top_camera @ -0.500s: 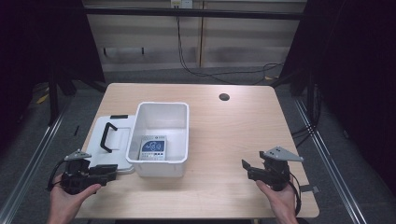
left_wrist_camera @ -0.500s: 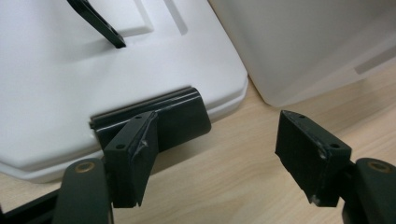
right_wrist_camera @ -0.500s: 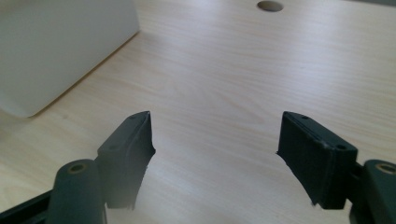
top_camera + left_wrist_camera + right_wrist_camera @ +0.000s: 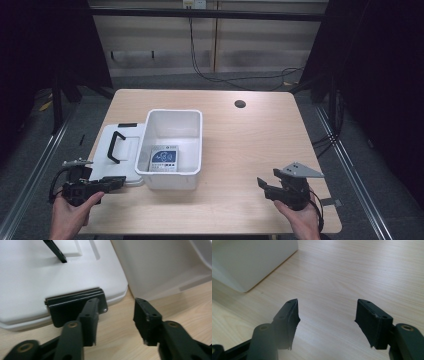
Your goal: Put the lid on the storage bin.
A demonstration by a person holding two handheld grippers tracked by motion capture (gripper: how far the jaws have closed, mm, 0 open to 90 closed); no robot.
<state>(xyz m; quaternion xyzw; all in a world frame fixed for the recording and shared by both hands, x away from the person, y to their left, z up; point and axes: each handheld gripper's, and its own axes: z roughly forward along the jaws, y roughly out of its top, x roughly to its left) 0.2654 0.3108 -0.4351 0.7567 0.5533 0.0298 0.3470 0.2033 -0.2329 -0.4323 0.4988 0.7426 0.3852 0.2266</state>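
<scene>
A white plastic bin stands left of the table's middle, with a blue-and-white packet lying flat inside it. Its white lid with a black handle lies flat against the bin's left side. My left gripper is open at the lid's near corner; in the left gripper view its jaws frame the lid's black latch and the bin wall. My right gripper is open and empty over bare wood at the front right, its jaws pointing toward the bin's corner.
The wooden table has a round cable hole near its far edge. Metal rails run along the floor on both sides, and cables hang at the back wall. Bare wood lies between the bin and my right gripper.
My left gripper has crept slightly toward the lid's near corner. The right gripper, bin and lid stay as they were.
</scene>
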